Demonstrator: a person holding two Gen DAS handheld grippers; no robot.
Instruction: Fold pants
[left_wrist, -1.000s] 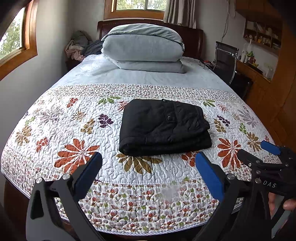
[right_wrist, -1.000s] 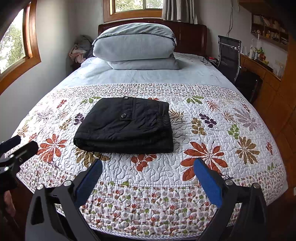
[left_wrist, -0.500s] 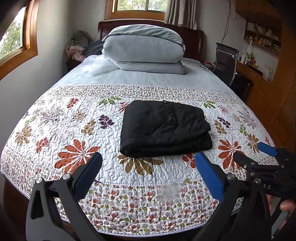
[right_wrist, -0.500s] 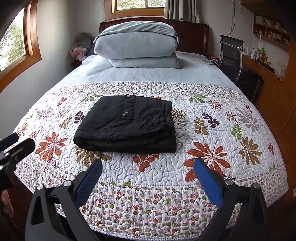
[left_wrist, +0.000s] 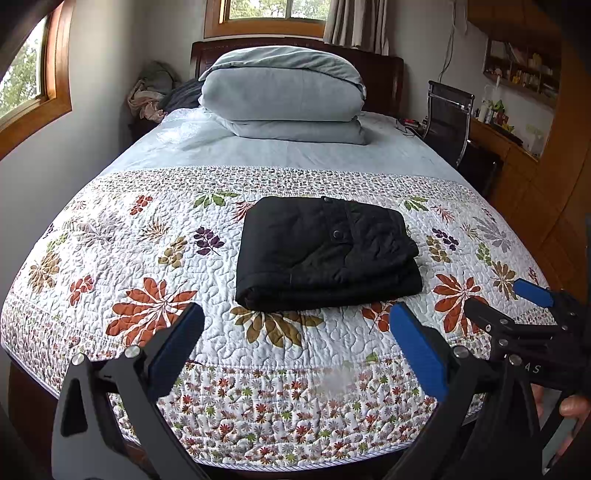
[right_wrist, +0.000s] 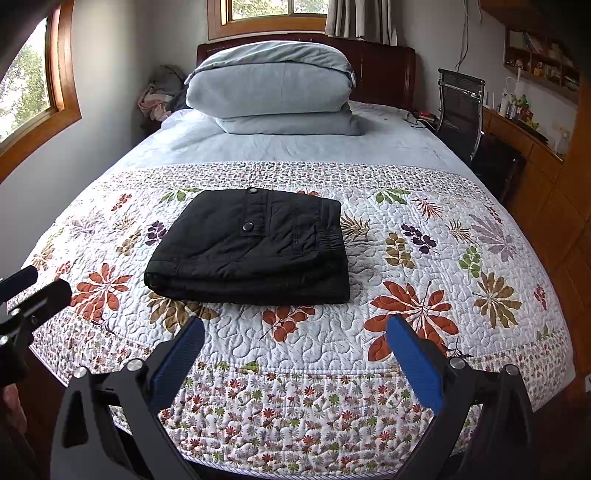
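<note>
Black pants (left_wrist: 327, 254) lie folded into a compact rectangle on the floral quilt (left_wrist: 155, 266), also seen in the right wrist view (right_wrist: 251, 251). My left gripper (left_wrist: 295, 332) is open and empty, hovering over the quilt's near edge, short of the pants. My right gripper (right_wrist: 293, 343) is open and empty, also over the near edge, short of the pants. In the left wrist view the right gripper (left_wrist: 517, 306) shows at the right edge. In the right wrist view the left gripper (right_wrist: 26, 291) shows at the left edge.
Stacked grey-blue bedding (left_wrist: 284, 96) lies at the head of the bed against a dark headboard (right_wrist: 384, 70). A black chair (left_wrist: 447, 114) and a wooden desk (left_wrist: 506, 144) stand to the right. A clothes pile (left_wrist: 151, 96) sits at the back left.
Both grippers have drifted slightly back and up from the bed. The pants have not moved. Both grippers stay open.
</note>
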